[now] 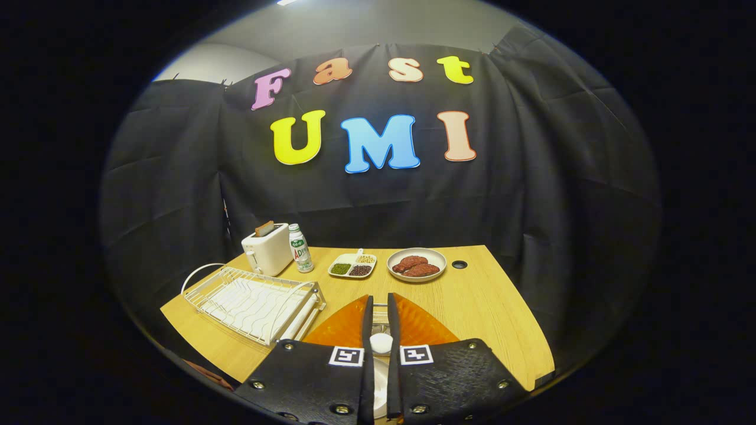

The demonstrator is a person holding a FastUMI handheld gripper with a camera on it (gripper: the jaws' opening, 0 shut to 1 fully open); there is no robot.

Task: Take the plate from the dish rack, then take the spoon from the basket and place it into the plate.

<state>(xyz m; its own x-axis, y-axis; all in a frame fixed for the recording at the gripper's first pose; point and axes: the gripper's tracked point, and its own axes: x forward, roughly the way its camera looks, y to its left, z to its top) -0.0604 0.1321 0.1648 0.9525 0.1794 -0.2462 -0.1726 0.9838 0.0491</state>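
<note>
My gripper (381, 298) hangs low over the wooden table (490, 313), its two fingers drawn close together. A white spoon (381, 343) sits in the narrow gap between them, and both fingers press on it. Under the fingers lies an orange plate (342, 327), showing on either side of them. The white wire dish rack (254, 302) stands just left of the plate with no plate in its slots. A bit of metal wire shows in the gap beyond the spoon; I cannot tell what it is.
At the back left stand a white toaster (267, 250) and a small bottle (300, 248). Beyond the fingers are a divided dish of beans (352, 265) and a bowl of red pieces (417, 264). A cable hole (459, 264) is near the bowl.
</note>
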